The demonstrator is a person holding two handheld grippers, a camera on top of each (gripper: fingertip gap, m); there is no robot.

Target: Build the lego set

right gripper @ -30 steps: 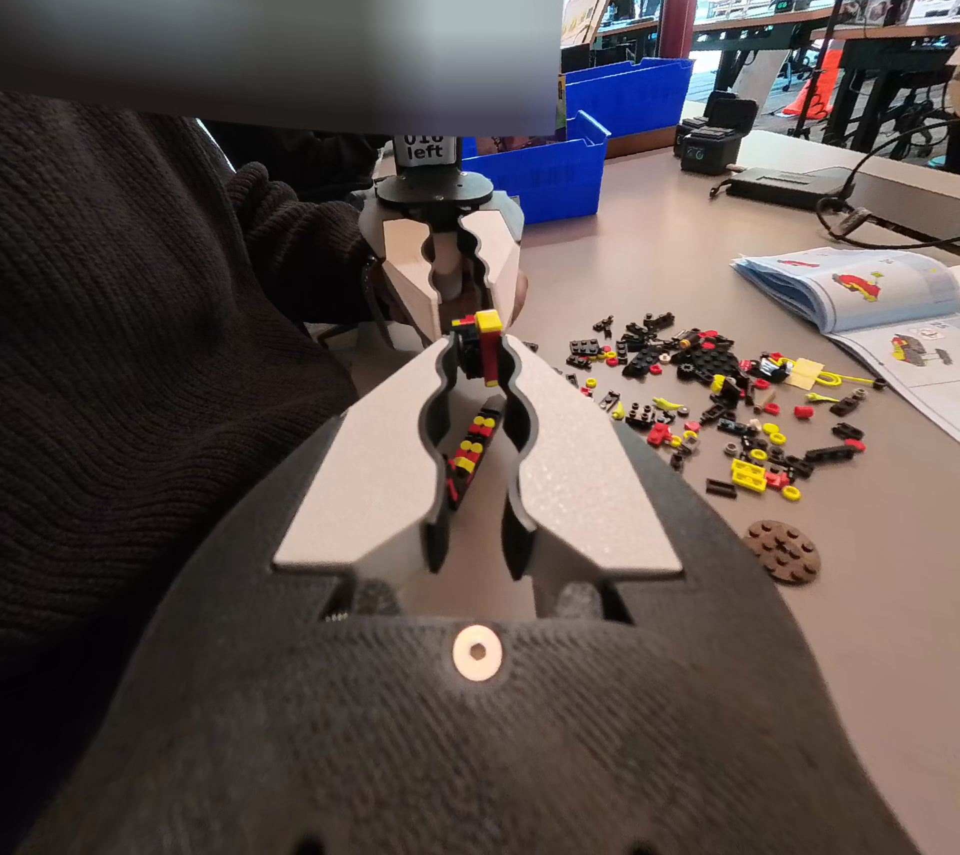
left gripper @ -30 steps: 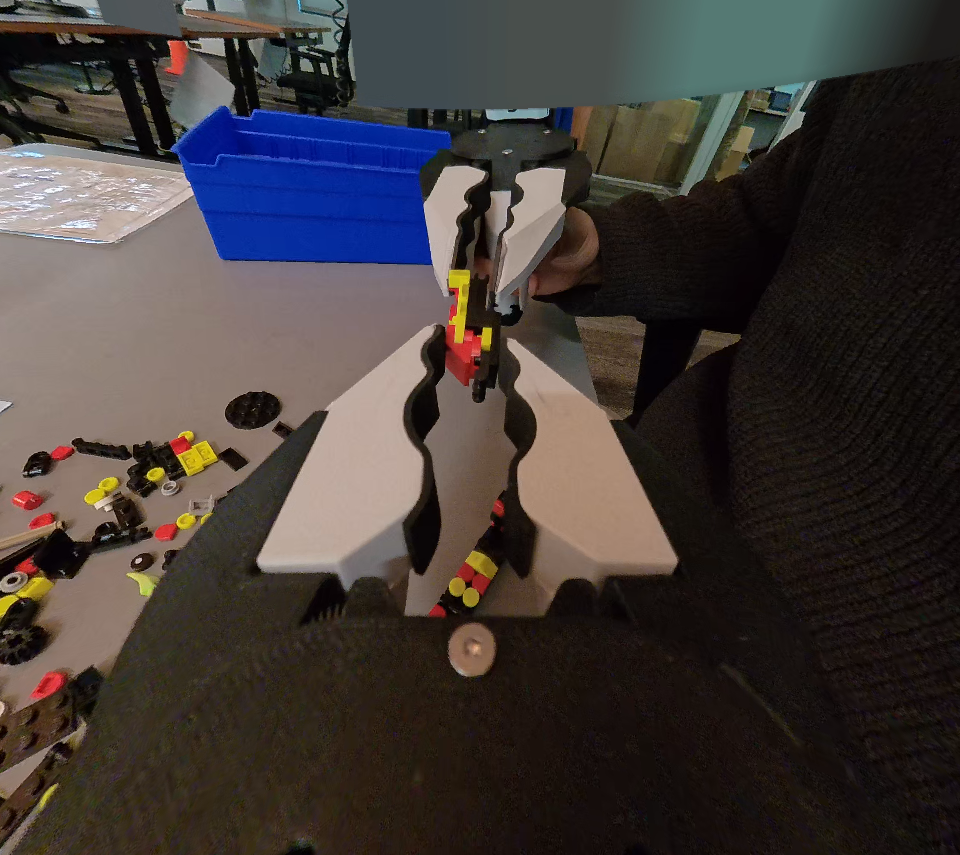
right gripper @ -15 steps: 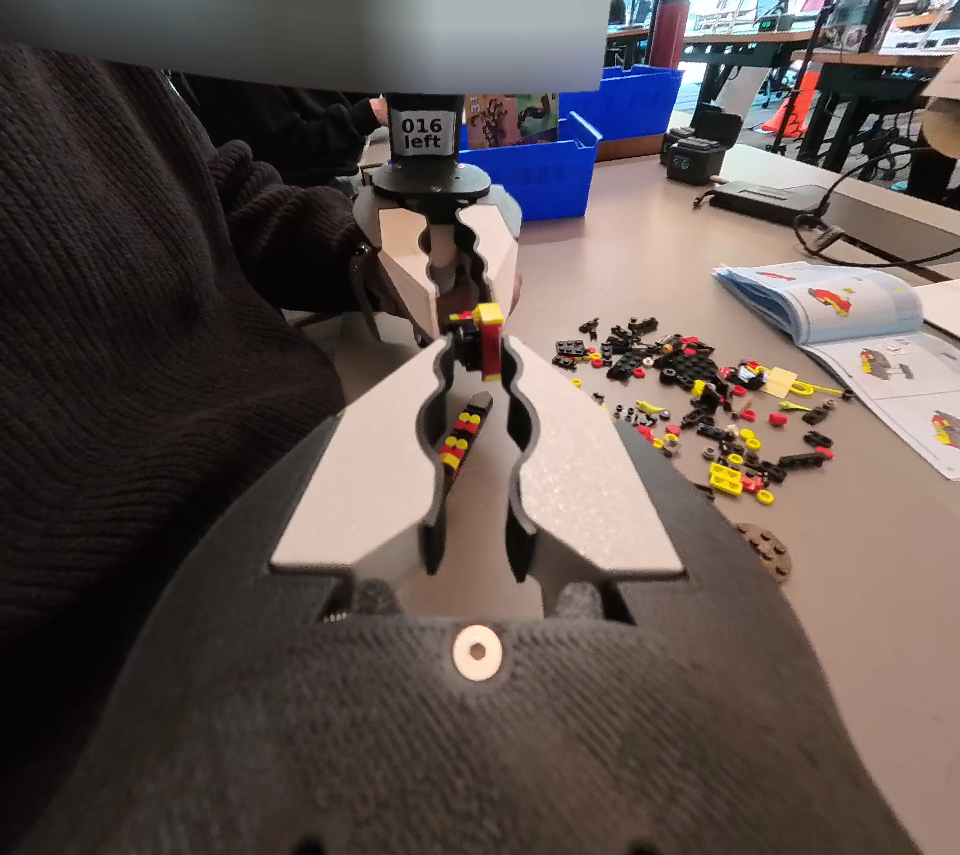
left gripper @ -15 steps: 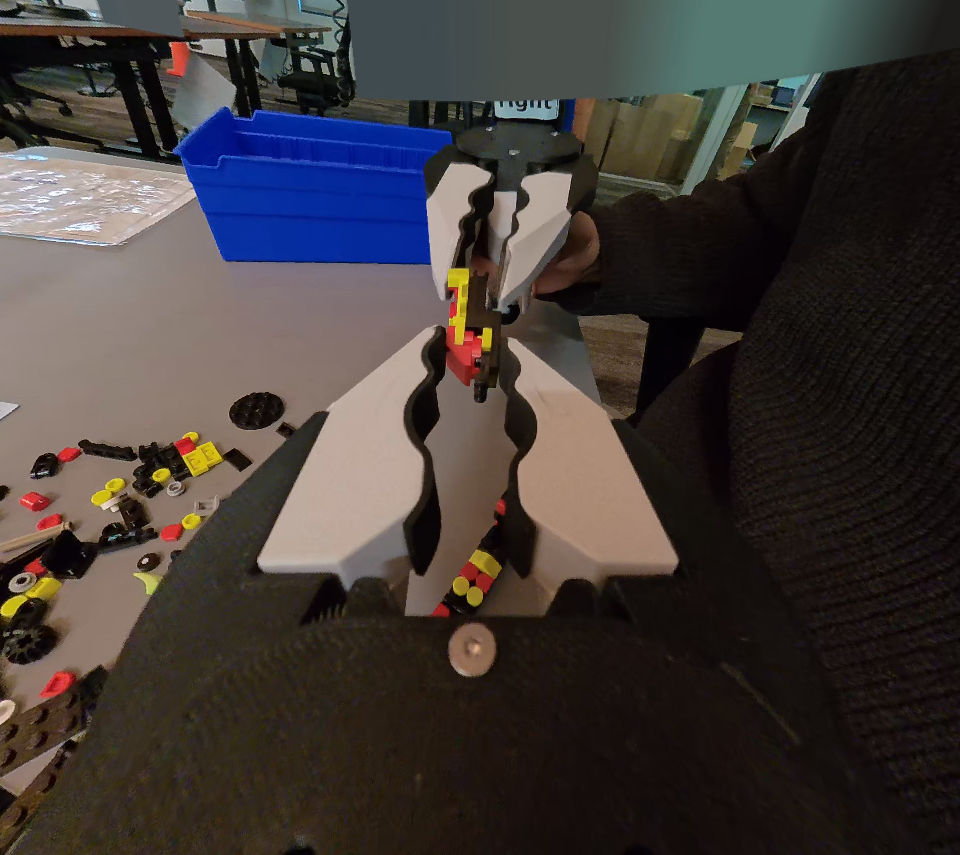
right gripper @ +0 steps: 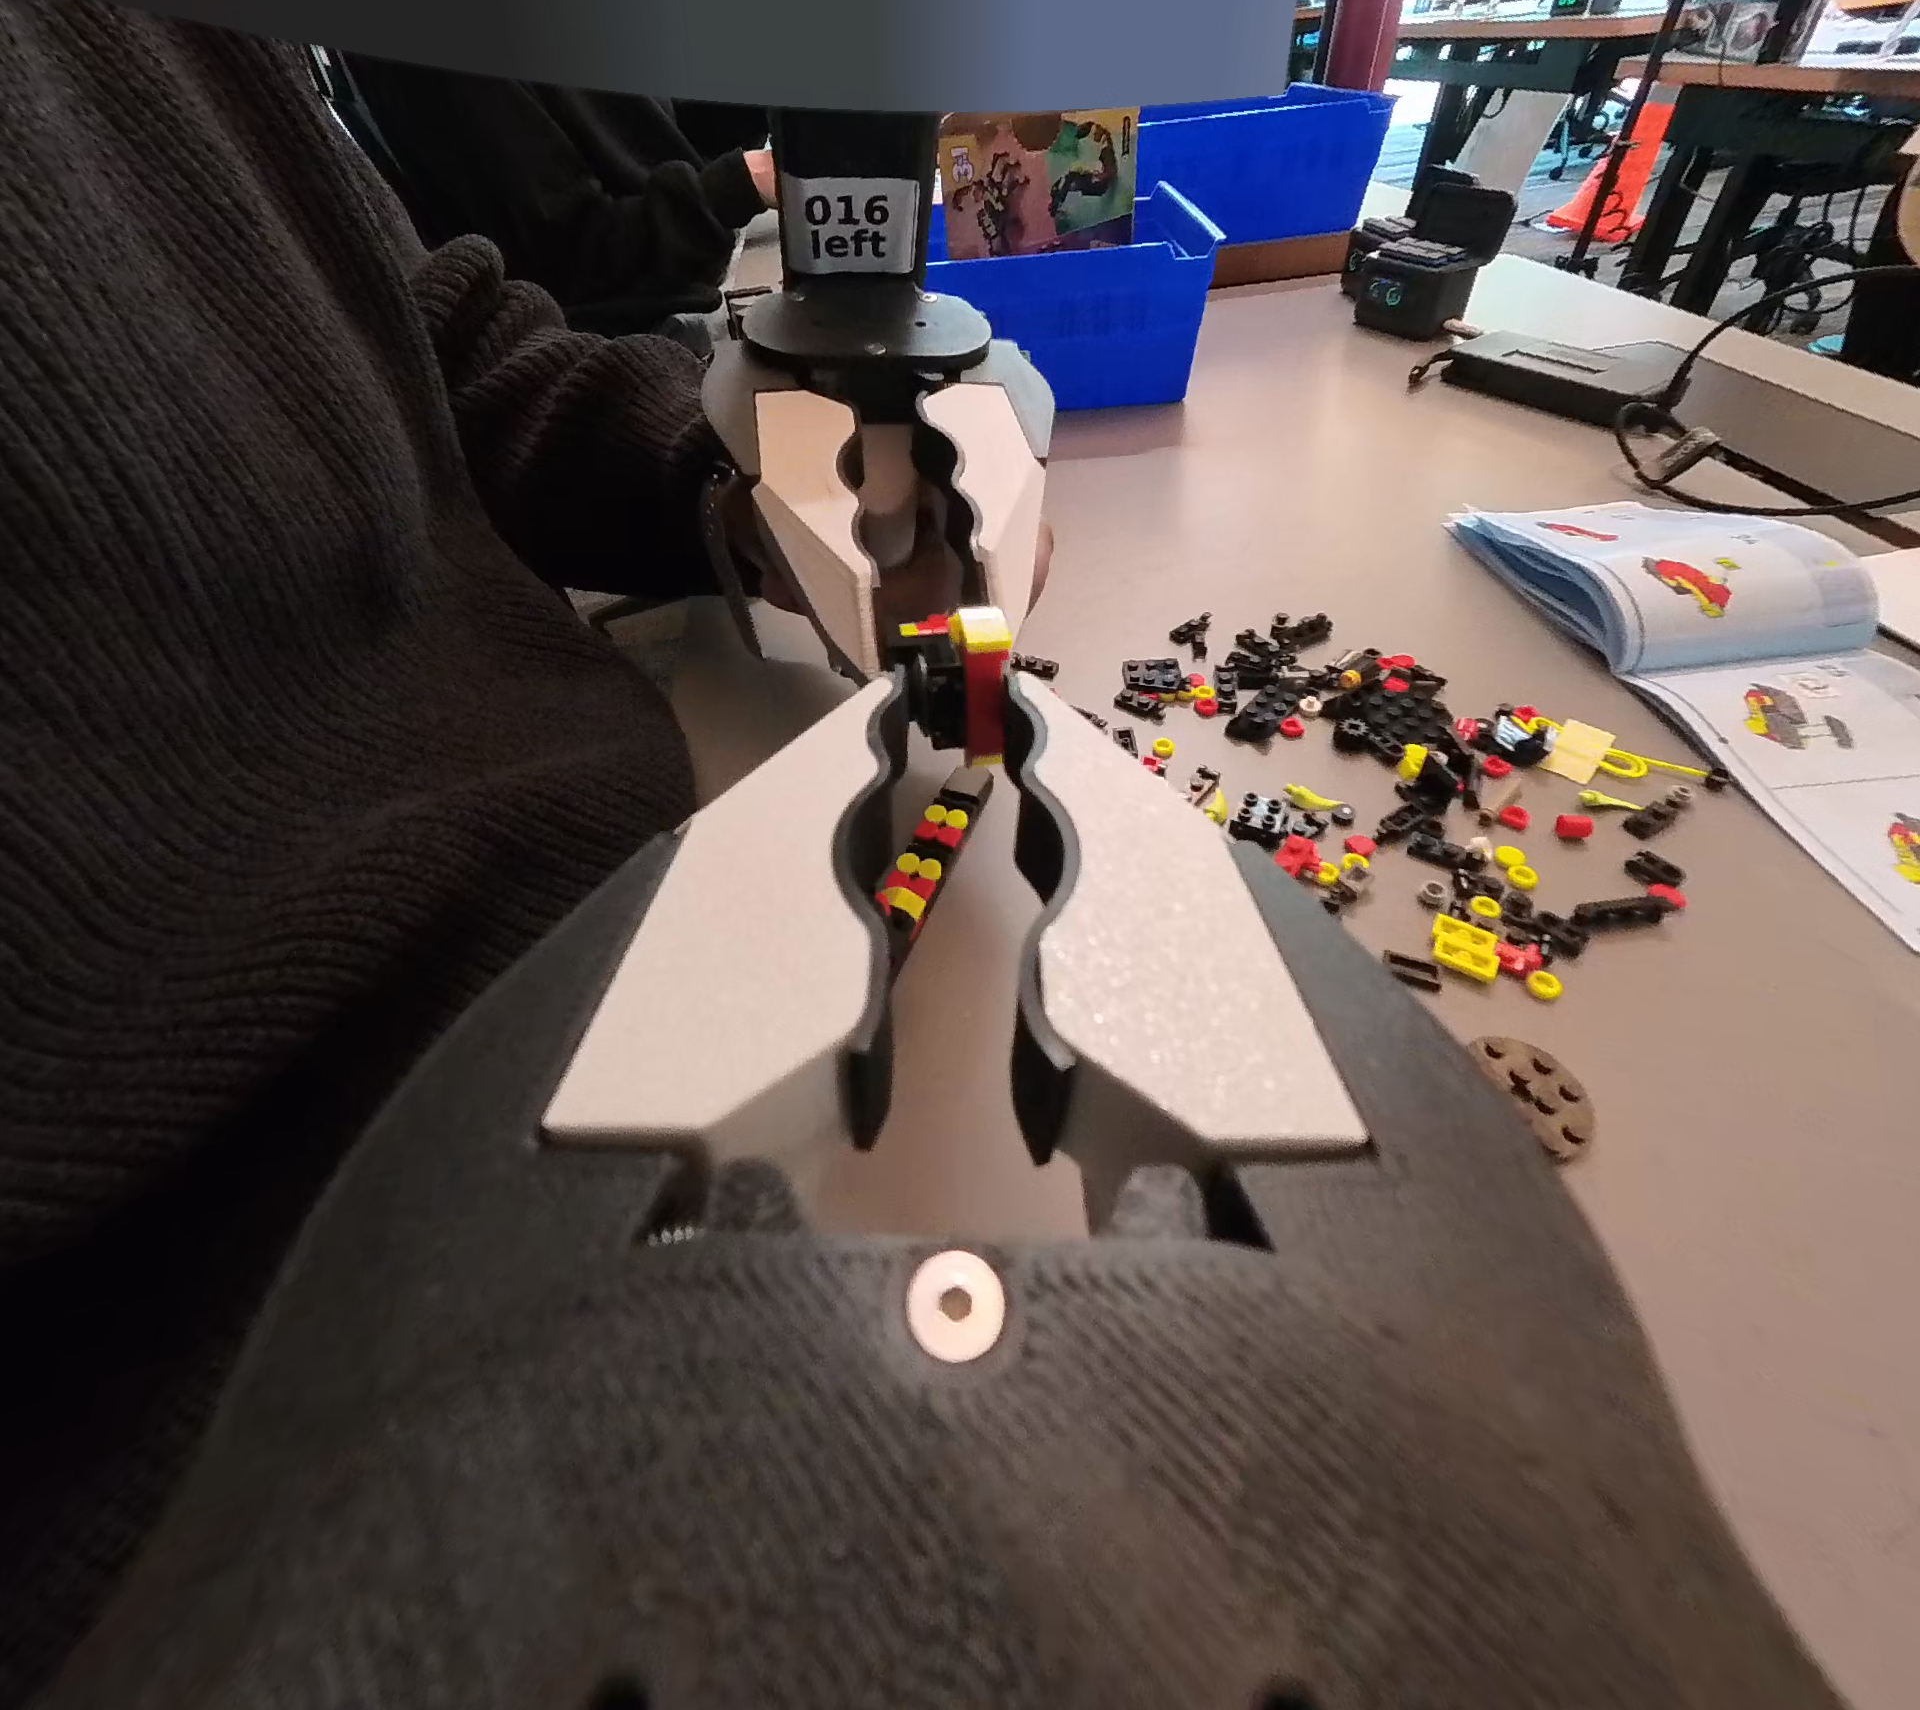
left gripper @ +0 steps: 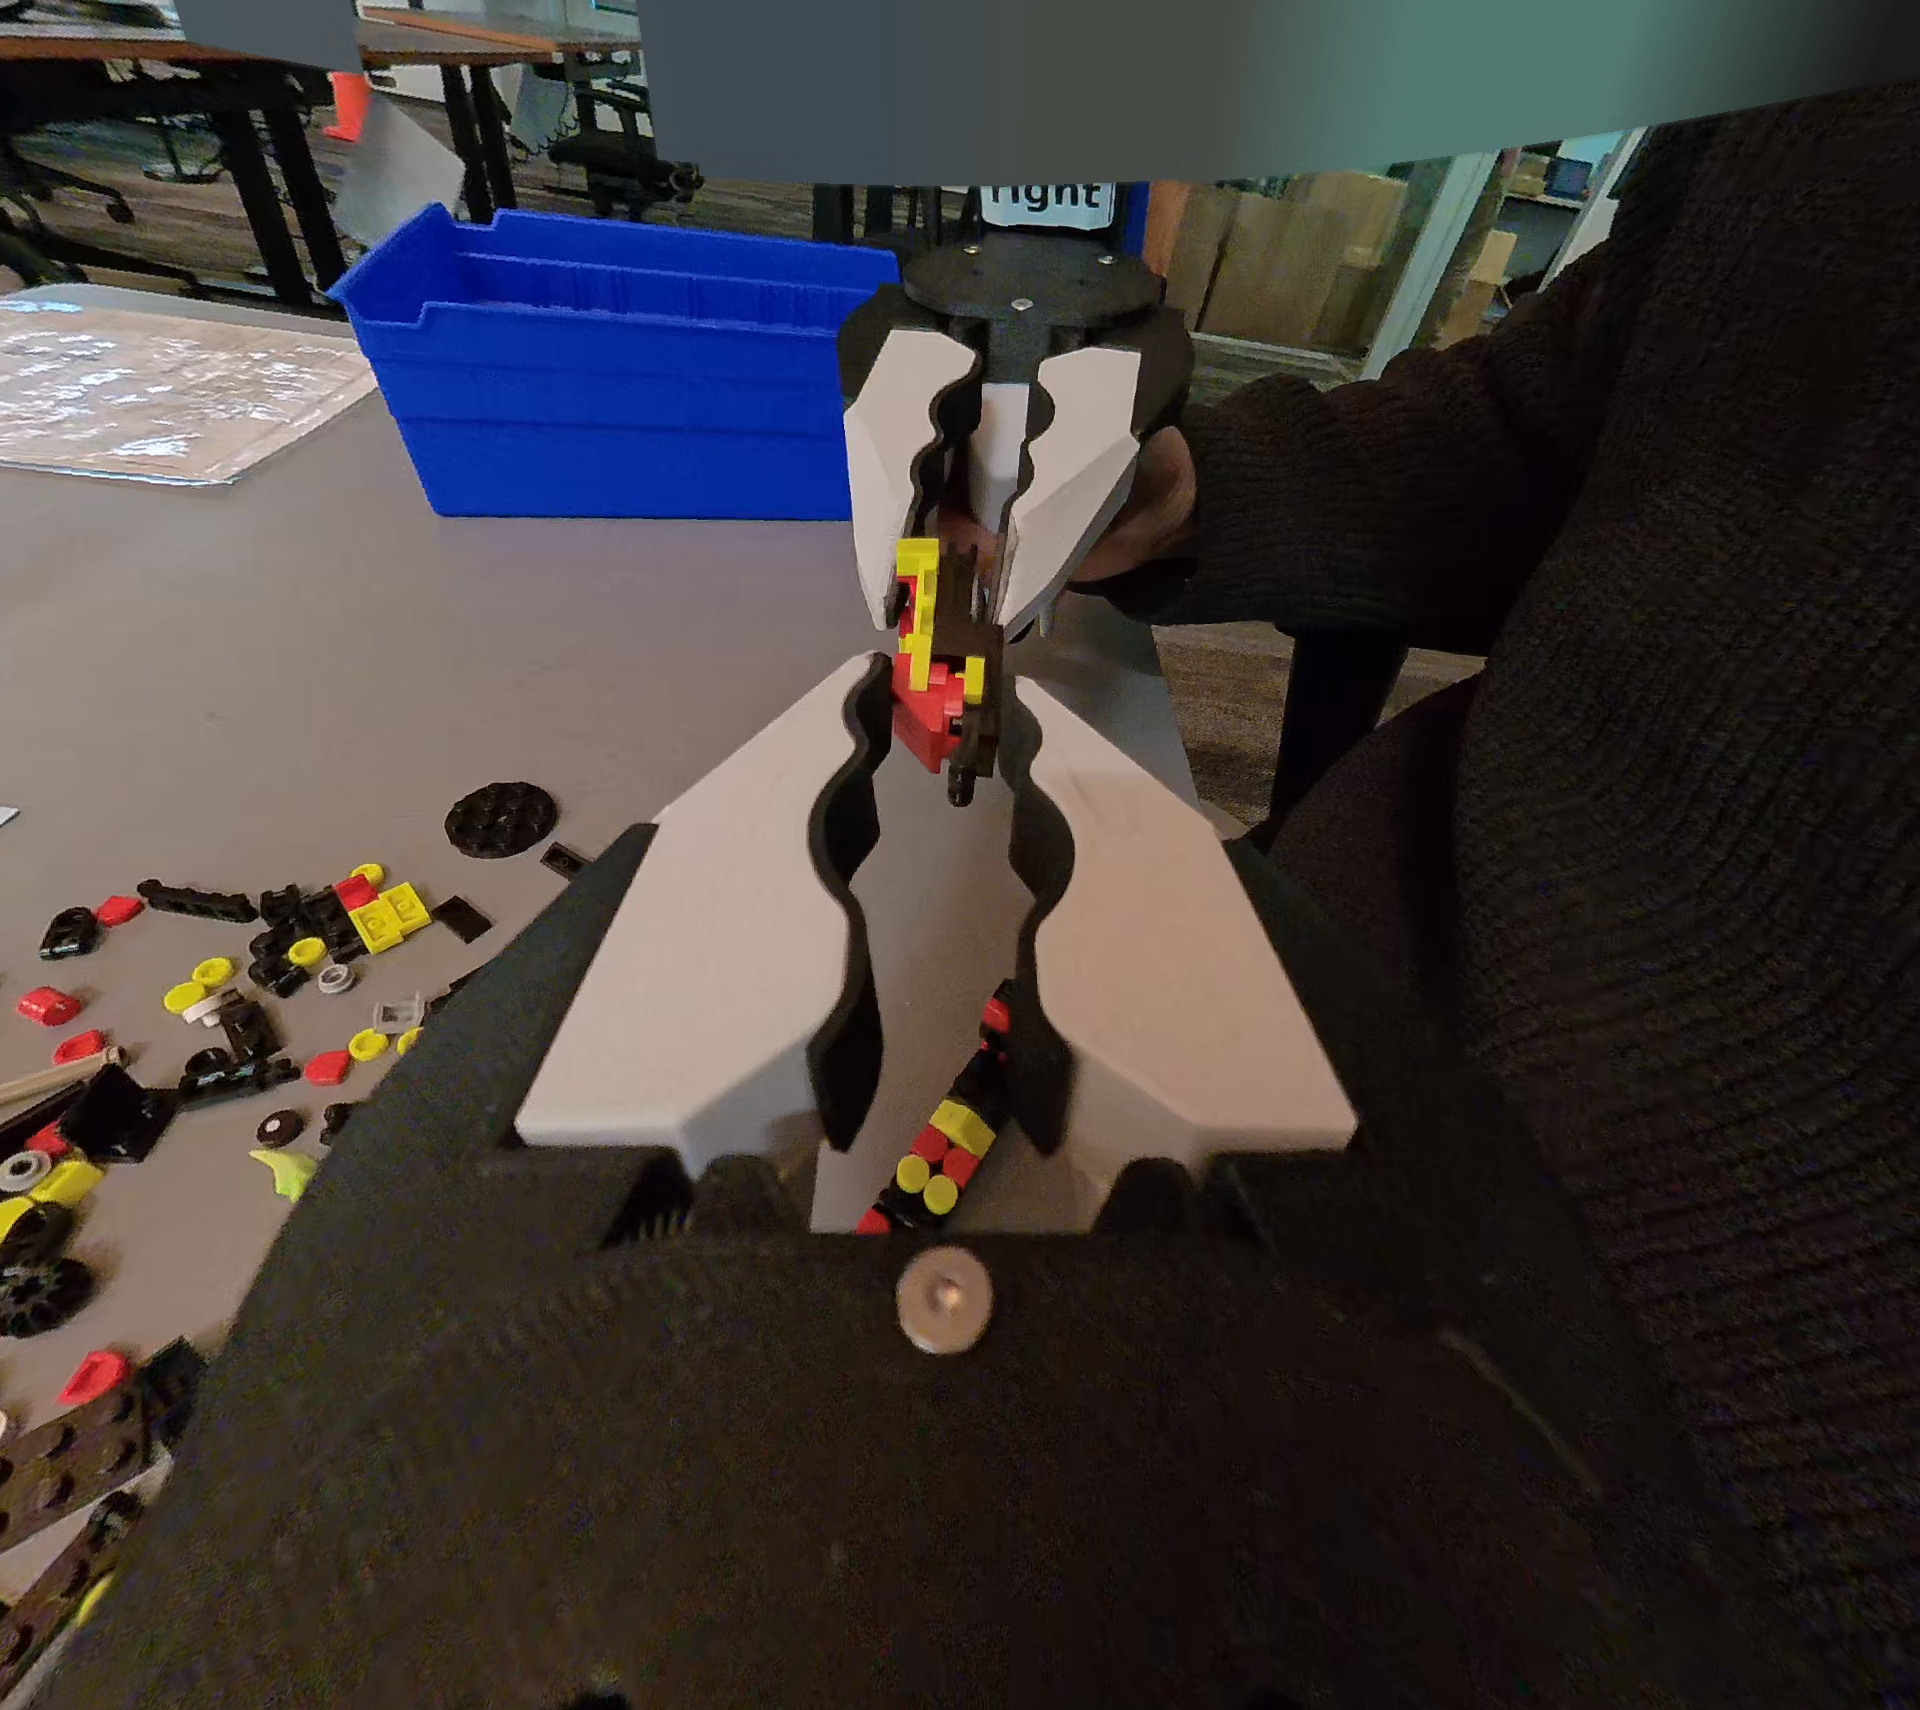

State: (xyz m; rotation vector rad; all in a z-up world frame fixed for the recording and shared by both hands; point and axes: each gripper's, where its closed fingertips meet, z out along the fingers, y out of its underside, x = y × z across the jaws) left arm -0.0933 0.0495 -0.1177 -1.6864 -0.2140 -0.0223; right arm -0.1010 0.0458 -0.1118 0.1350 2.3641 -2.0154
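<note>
Both tools pinch one small lego assembly [left gripper: 943,686] between them, above the tabletop [left gripper: 312,652]: left tool [left gripper: 940,704] grips the red-and-black lower end, right tool [right gripper: 951,696] the yellow-topped end. Light, rigid, but snap-jointed — it looks best held by solid bricks, not thin protruding pieces.

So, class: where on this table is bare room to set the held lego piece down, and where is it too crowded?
Free: the grey table between the blue bin and the round black plate. Also free: the stretch between the loose bricks and the second blue bin. Crowded: the brick scatter itself, bordered by the instruction booklet. A long black strip lies under the grippers.
</note>
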